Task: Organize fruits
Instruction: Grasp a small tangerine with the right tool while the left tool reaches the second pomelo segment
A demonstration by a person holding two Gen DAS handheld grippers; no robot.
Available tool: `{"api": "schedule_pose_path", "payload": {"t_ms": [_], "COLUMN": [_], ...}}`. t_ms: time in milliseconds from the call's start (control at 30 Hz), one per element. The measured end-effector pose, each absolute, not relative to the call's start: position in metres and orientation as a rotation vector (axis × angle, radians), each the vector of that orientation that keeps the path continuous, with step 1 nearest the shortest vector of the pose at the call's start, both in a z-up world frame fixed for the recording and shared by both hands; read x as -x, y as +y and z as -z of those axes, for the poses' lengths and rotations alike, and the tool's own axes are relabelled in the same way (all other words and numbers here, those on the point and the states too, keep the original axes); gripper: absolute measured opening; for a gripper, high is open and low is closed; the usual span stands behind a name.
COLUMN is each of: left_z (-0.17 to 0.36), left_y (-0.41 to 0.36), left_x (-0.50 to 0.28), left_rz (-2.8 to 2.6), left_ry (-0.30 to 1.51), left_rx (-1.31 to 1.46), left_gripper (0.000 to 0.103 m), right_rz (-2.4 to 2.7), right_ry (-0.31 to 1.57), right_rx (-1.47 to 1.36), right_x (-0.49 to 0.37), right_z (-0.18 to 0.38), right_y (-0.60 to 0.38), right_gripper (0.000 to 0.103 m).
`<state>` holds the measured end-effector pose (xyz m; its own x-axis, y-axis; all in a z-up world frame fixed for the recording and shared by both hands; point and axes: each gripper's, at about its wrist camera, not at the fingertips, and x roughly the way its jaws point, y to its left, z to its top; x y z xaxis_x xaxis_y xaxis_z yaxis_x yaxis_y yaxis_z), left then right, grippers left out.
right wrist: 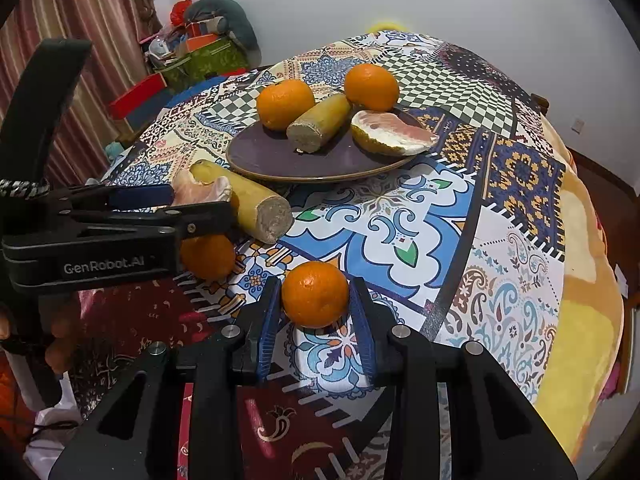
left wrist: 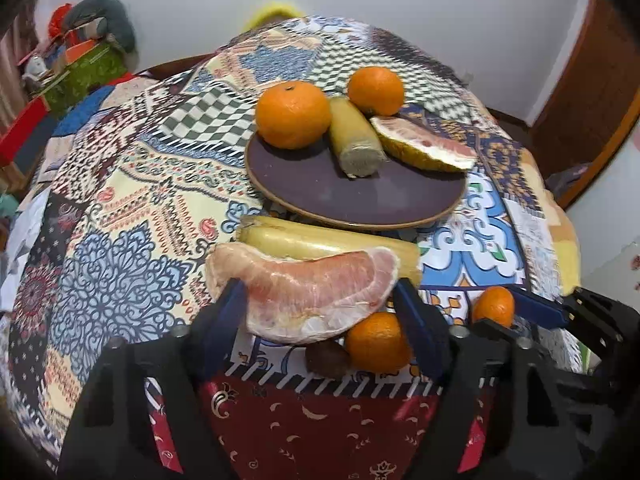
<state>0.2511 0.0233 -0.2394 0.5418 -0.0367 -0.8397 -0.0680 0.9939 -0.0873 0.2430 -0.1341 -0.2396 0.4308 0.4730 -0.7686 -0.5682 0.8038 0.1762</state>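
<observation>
My left gripper point(left wrist: 320, 300) is shut on a peeled pink pomelo wedge point(left wrist: 308, 296) and holds it above the table, near the plate's front edge. My right gripper point(right wrist: 316, 308) is shut on an orange point(right wrist: 315, 294) just above the cloth. A dark purple plate point(left wrist: 352, 196) holds two oranges point(left wrist: 292, 114) point(left wrist: 375, 90), a yellowish cut stalk piece point(left wrist: 354, 140) and a pomelo piece with rind point(left wrist: 424, 144). A second stalk piece point(left wrist: 320, 240) lies in front of the plate. Another orange point(left wrist: 376, 342) lies under the left gripper, with a brown fruit point(left wrist: 326, 358) beside it.
The round table has a patchwork cloth point(right wrist: 420, 220). The left gripper's body point(right wrist: 100, 236) reaches in from the left in the right wrist view. Boxes and clutter point(right wrist: 196, 52) stand by the wall behind the table. A wooden door point(left wrist: 588, 80) is at right.
</observation>
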Motion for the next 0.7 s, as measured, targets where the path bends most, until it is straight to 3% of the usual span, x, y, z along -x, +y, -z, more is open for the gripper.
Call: {"api": "schedule_pose_path", "payload": {"t_ms": [133,233,700], "left_z": [0.231,0.222,0.2], "left_y": [0.023,0.024,0.067], "left_x": [-0.243,-0.235,-0.172], "left_rz": [0.046,0.058,-0.016], "left_ry": [0.975,0.957,0.919], "left_rx": [0.112,0.112,0.14], "left_gripper": [0.047,0.039,0.041], "right_rz": [-0.65,-0.647,-0.629], "right_ry": [0.92,0.921,0.932], "right_rx": [0.115,0.115,0.124], "right_x": [-0.244,-0.244,-0.239], "right_z": [0.24,0.24,0.239], "right_y": [-0.134,-0.134,-0.134], "right_gripper": [0.032,0.032,0.032]}}
